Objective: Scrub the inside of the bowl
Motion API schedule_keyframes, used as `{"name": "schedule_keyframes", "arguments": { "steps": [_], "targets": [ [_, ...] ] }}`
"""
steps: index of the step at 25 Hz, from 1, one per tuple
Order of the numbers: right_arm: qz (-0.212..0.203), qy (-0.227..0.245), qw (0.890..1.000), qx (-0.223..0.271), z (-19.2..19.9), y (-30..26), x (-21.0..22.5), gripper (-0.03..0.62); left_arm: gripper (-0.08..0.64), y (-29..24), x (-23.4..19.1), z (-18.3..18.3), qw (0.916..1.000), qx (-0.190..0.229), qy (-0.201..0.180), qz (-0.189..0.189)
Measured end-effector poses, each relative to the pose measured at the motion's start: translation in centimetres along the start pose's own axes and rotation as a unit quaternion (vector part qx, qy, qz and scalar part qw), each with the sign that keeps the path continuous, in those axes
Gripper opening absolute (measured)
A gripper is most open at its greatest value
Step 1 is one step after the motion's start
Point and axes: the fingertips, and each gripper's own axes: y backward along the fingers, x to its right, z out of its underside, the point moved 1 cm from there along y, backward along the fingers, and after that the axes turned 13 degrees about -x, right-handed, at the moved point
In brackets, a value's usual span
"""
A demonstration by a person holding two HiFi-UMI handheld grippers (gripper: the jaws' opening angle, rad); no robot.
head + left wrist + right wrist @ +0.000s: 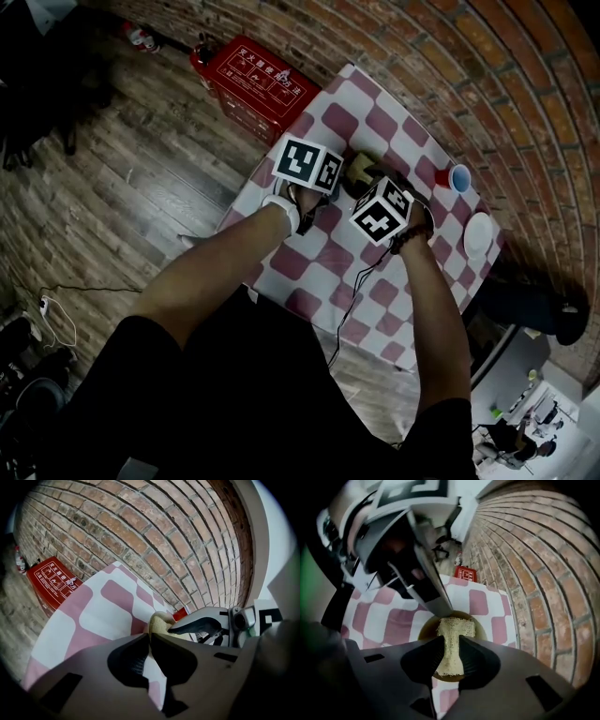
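A dark brown bowl (424, 629) stands on the pink-and-white checked tablecloth (375, 616). My right gripper (451, 642) is shut on a tan scrubbing sponge (454, 629), which reaches down inside the bowl. My left gripper (149, 638) is shut at the bowl's near rim; one of its fingers (433, 595) slants down to that rim. In the head view the bowl (360, 174) sits between the left gripper (334, 182) and the right gripper (373, 191), mostly hidden by their marker cubes.
A red cup (459, 177) and a white dish (478, 234) stand on the table to the right. The brick wall (140, 531) runs just behind the table. A red box (253, 80) lies on the wooden floor to the left.
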Motion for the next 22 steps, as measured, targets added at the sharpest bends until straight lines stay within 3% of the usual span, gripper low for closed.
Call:
{"name": "schedule_keyframes", "arguments": {
  "steps": [3,6,8,11,14,19,22],
  "targets": [
    [-0.04,-0.11,0.992,0.053,-0.5,0.3,0.8,0.11,0.034,0.2,-0.3,-0.1,1.0,0.007,0.007,0.0],
    [-0.04,-0.16,0.983,0.084,-0.5,1.1,2.2,0.11,0.034,0.6,-0.5,-0.4,0.9999,0.013,0.009,-0.002],
    [-0.01,-0.143,0.987,0.077,0.0,1.6,2.9,0.11,0.034,0.9,-0.7,-0.7,0.9997,0.019,0.013,-0.004],
    [0.049,-0.059,0.997,0.032,1.3,1.8,3.1,0.11,0.034,1.4,-1.1,-1.1,0.9994,0.027,0.017,-0.01],
    [0.064,0.008,0.998,-0.006,2.5,1.5,1.8,0.11,0.034,1.6,-1.4,-1.3,0.9992,0.031,0.019,-0.015],
    [0.026,0.005,0.999,0.022,0.5,1.3,-0.4,0.11,0.034,1.5,-1.2,-1.5,0.999,0.035,0.022,-0.018],
    [0.033,-0.014,0.999,0.037,-0.8,1.2,0.5,0.11,0.034,1.6,-1.1,-1.5,0.9991,0.032,0.019,-0.019]
  ]
}}
